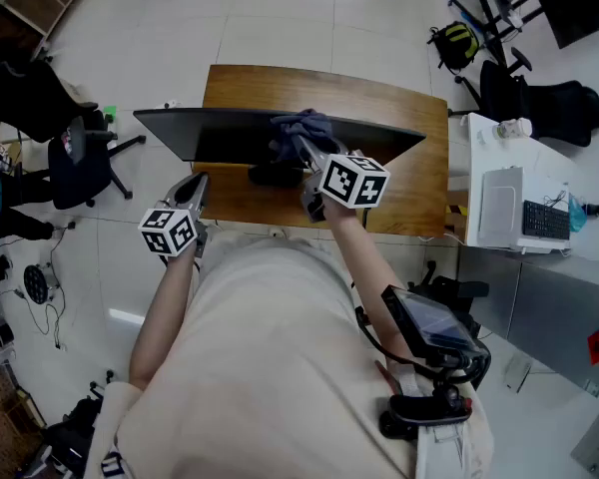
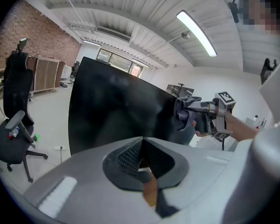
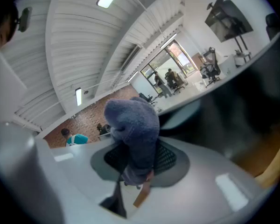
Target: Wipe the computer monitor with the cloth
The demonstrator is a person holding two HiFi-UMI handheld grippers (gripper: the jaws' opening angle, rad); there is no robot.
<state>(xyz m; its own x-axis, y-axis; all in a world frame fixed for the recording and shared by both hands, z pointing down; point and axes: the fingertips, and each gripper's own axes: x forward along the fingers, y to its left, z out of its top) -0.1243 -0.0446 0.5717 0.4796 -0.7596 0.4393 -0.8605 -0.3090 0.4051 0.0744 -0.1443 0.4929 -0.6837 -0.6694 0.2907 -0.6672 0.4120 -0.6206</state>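
A black computer monitor [image 1: 230, 134] stands on the wooden desk [image 1: 399, 183], seen from above as a thin dark band. My right gripper [image 1: 298, 141] is shut on a grey-blue cloth [image 1: 302, 127], which is bunched against the monitor's top edge near the middle. In the right gripper view the cloth [image 3: 136, 132] fills the shut jaws, and the dark monitor [image 3: 252, 101] lies blurred at the right. My left gripper [image 1: 200, 181] hovers left of the stand, shut and empty. In the left gripper view the screen [image 2: 114, 113] faces me and the cloth [image 2: 185, 112] sits at its right.
The monitor's stand base [image 1: 275, 175] rests mid-desk. A black office chair [image 1: 80, 158] stands at the left. A white side table [image 1: 499, 158] with a keyboard [image 1: 545, 221] adjoins the desk's right end, with another chair [image 1: 539, 103] and a backpack [image 1: 454, 43] behind.
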